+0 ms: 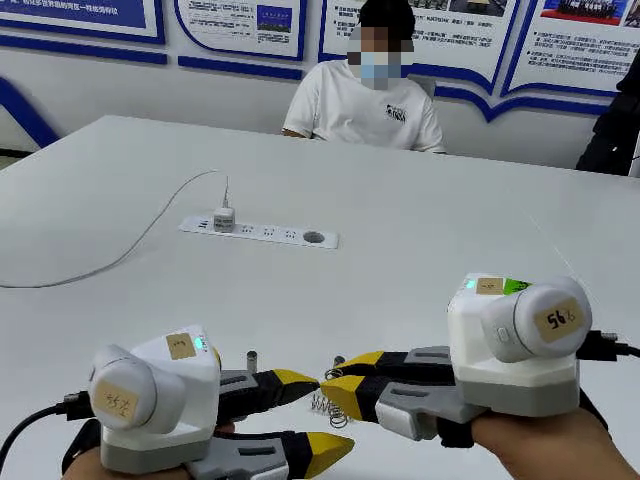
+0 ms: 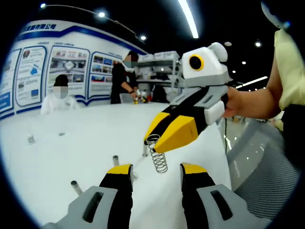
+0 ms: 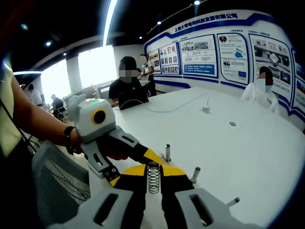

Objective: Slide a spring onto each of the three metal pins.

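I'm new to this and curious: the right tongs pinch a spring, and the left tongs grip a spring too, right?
No. The left tongs are open and empty, as the left gripper view shows; the right tongs do pinch a spring.

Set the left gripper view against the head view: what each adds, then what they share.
Left gripper view: ceiling lights, a standing person in black, shelves behind. Head view: a white cable running to a power strip on the table. Shared: the right gripper shut on a spring, a metal pin, the seated person, the table.
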{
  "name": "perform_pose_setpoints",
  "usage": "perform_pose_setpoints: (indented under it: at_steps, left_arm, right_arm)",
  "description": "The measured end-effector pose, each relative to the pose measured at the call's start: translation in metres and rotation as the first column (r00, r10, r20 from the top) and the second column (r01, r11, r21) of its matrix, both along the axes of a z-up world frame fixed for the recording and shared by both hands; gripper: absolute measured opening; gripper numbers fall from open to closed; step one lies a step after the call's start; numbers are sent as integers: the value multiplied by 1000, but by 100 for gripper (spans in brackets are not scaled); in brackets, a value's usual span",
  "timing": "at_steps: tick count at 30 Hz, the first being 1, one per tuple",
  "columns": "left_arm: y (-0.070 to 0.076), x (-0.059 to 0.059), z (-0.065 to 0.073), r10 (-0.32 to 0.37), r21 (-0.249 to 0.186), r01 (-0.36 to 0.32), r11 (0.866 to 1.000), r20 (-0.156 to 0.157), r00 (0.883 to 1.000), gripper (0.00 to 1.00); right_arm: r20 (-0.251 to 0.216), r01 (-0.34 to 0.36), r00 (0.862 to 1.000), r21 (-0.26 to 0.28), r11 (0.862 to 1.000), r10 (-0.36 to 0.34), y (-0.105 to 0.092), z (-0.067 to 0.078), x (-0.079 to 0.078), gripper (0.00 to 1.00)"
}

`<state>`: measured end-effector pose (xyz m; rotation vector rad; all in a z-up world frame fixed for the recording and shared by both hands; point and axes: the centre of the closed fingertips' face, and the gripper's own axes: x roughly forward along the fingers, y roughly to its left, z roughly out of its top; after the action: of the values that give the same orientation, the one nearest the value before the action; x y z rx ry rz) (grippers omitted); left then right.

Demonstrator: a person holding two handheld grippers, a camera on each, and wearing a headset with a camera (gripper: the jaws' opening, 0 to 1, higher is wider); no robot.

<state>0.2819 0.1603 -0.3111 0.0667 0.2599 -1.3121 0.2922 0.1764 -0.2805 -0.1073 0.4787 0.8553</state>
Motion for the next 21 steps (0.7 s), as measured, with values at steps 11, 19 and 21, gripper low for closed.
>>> perform_pose_setpoints:
  at_steps: [11,19,21]
  left_arm:
    - [-2,-3,5,-17,-20,17,1000,14,1000,20]
    - [-2,-5,6,-29,-20,30,999,31,999,12]
    - [-2,-5,7,-27,-21,28,999,34,999,12]
  right_arm:
    - [9,-20,1000,25,999,20,7,5,-4,12]
    - [24,-29,999,20,999,29,6,6,-6,12]
    - [27,-29,999,18,999,29,5,7,-6,12]
